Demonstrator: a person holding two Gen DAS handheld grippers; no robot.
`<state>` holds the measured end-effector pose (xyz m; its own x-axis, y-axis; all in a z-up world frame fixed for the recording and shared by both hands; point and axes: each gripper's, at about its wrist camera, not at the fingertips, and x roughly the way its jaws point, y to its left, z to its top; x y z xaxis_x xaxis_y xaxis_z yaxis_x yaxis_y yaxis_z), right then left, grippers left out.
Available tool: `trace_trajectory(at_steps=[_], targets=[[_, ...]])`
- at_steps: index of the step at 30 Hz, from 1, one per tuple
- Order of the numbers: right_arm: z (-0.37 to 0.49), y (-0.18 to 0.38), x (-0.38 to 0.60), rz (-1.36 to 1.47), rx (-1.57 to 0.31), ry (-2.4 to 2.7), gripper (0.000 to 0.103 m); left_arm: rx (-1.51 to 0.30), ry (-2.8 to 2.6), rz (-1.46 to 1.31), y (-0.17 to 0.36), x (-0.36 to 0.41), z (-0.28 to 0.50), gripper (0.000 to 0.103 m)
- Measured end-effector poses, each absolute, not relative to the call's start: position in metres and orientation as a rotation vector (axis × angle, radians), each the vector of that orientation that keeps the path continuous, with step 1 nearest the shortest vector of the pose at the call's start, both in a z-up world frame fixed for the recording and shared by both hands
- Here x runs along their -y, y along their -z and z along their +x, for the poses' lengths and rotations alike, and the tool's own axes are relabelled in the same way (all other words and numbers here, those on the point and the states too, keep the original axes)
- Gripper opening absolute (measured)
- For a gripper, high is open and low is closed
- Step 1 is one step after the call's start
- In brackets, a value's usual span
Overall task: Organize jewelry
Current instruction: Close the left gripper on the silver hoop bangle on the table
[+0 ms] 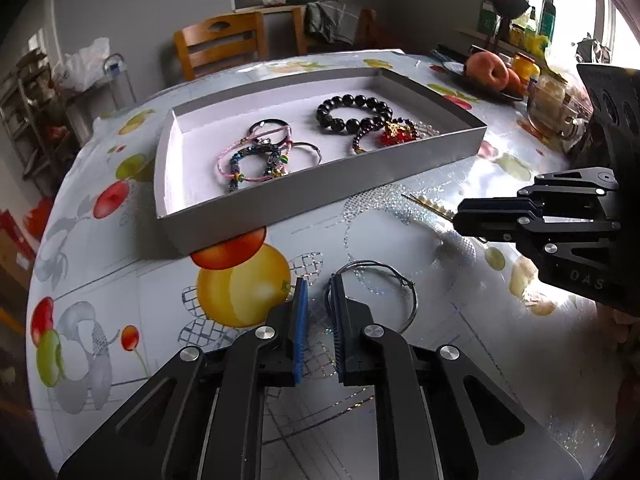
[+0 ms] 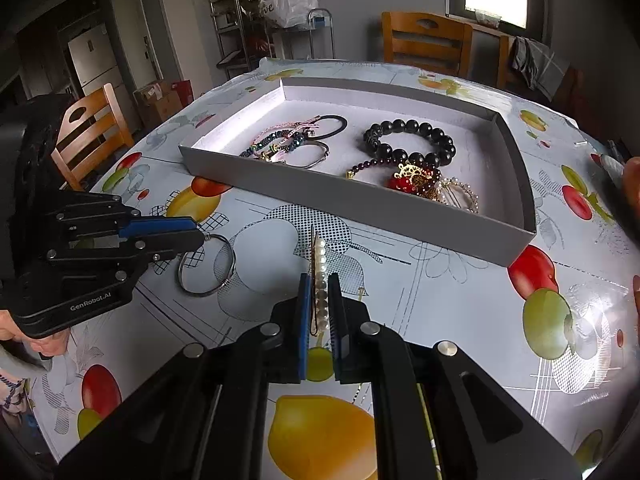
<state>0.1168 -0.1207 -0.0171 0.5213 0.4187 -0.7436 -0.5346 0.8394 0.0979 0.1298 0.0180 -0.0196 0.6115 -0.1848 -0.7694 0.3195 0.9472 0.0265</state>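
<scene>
Right wrist view: right hand-held gripper (image 2: 319,300) angled down at the table (image 2: 460,292), clenched on a pearl hair clip (image 2: 320,276); the clip's near end is hidden between the pads. Left hand-held gripper (image 2: 200,232) enters from the left, tips closed on the rim of a silver wire bangle (image 2: 208,266) lying on the table. Left wrist view: pad contact on the bangle (image 1: 394,288) hard to confirm; a narrow gap shows between the jaws. Grey tray (image 1: 320,188) beyond holds beaded bracelets (image 1: 354,114). Only the right view shows part of a person at the lower left edge.
</scene>
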Motion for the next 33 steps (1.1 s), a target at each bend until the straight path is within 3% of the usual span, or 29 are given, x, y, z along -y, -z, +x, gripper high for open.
trace_trajectory(at_steps=[1, 2, 3, 6, 10, 19, 25, 27, 33], targets=[[0.117, 0.017, 0.121, -0.149, -0.848, -0.573, 0.008, -0.860, 0.294, 0.168, 0.019, -0.018, 0.129, 0.018], [0.117, 0.017, 0.121, -0.148, -0.847, -0.573, 0.008, -0.846, 0.291, 0.171, 0.017, -0.018, 0.127, 0.031], [0.117, 0.017, 0.121, -0.148, -0.848, -0.573, 0.008, -0.831, 0.292, 0.172, 0.015, -0.017, 0.125, 0.036], [0.117, 0.018, 0.121, -0.148, -0.851, -0.573, 0.008, -0.814, 0.306, 0.177, 0.013, -0.015, 0.123, 0.041], [0.118, 0.018, 0.121, -0.147, -0.854, -0.573, 0.008, -0.782, 0.325, 0.201, 0.009, -0.009, 0.119, 0.064], [0.117, 0.018, 0.120, -0.151, -0.852, -0.575, 0.008, -0.847, 0.331, 0.258, 0.020, 0.005, 0.127, 0.064], [0.117, 0.018, 0.120, -0.152, -0.853, -0.578, 0.008, -0.855, 0.373, 0.231, 0.021, 0.005, 0.126, 0.045], [0.117, 0.019, 0.120, -0.151, -0.852, -0.577, 0.008, -0.865, 0.373, 0.224, 0.022, 0.004, 0.127, 0.025], [0.117, 0.018, 0.120, -0.151, -0.853, -0.577, 0.008, -0.867, 0.375, 0.214, 0.023, 0.003, 0.128, 0.014]])
